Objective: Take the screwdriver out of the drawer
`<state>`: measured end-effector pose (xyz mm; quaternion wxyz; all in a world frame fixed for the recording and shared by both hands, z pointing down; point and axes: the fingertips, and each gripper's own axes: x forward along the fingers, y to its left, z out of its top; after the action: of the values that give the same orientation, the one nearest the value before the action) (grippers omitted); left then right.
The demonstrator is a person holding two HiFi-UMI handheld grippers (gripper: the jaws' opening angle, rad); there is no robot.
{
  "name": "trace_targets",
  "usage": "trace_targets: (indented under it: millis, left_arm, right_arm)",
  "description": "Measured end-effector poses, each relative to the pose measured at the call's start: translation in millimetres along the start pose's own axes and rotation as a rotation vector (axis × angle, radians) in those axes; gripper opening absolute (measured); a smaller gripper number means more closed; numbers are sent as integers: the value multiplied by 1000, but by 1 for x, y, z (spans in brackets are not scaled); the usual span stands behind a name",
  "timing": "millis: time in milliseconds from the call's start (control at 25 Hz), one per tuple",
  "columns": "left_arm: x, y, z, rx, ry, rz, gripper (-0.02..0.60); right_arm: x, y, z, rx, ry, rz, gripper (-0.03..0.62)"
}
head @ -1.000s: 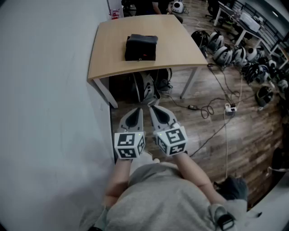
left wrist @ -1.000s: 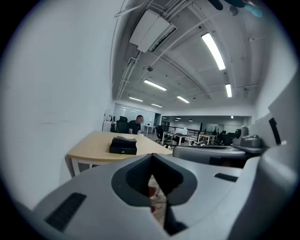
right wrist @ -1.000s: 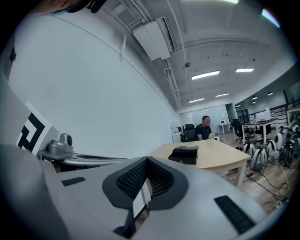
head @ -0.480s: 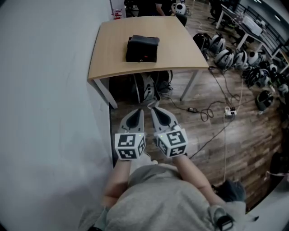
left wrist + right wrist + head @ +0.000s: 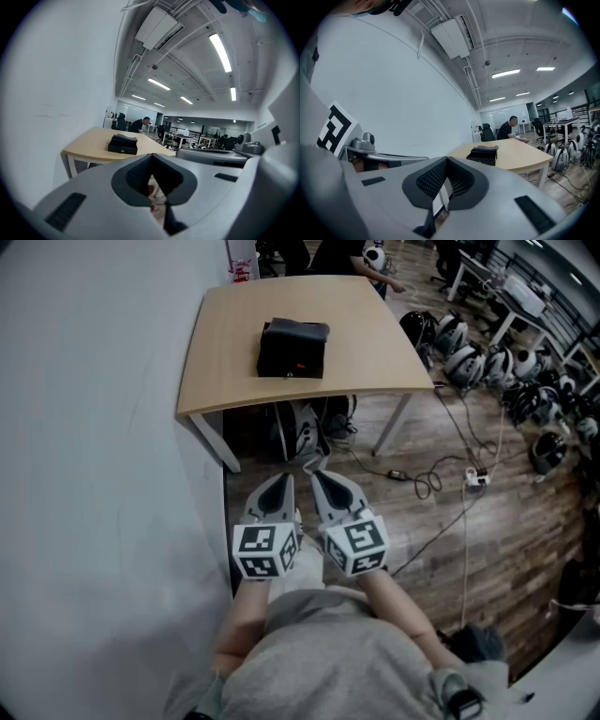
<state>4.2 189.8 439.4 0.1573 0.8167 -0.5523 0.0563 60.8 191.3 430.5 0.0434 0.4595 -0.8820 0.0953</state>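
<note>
A small black drawer box (image 5: 292, 349) stands shut on the light wooden table (image 5: 225, 352). No screwdriver shows in any view. My left gripper (image 5: 286, 478) and right gripper (image 5: 317, 474) hang side by side over the floor, short of the table's near edge, both pointing at it. Both are shut with nothing between their jaws. In the left gripper view the left gripper (image 5: 151, 157) faces the box (image 5: 123, 144) from a distance. From the right gripper (image 5: 446, 159), the box (image 5: 483, 155) sits farther off on the table (image 5: 520, 159).
A white wall (image 5: 103, 474) runs along the left. Bags (image 5: 305, 423) sit under the table. Cables (image 5: 427, 479) trail over the wooden floor, and helmets (image 5: 469, 352) line the right side. A person (image 5: 508, 127) sits at the table's far end.
Both grippers have come slightly nearer the table together, staying side by side and shut. The box has not moved.
</note>
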Motion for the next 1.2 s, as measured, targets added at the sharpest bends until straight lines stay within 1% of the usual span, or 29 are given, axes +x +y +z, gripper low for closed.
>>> trace_targets:
  millis: [240,440,640,1000,1200]
  left_arm:
    - [54,20,15,-5,3,-14,0]
    - [104,38,32,10,13,-50,1]
    - [154,78,55,7,14,-51,0]
    - [225,148,89,6,21,-54,0]
    - [259,181,103,-7,25,-50,0]
  right_arm:
    - [44,-36,9,29,9,-16,0]
    - [91,-70,21,58,11,-44,0]
    - [153,-93,34,60,18,-49,0]
    - [259,-110,57,29,32,-10,0]
    - [304,-124,65,9,46,-26,0]
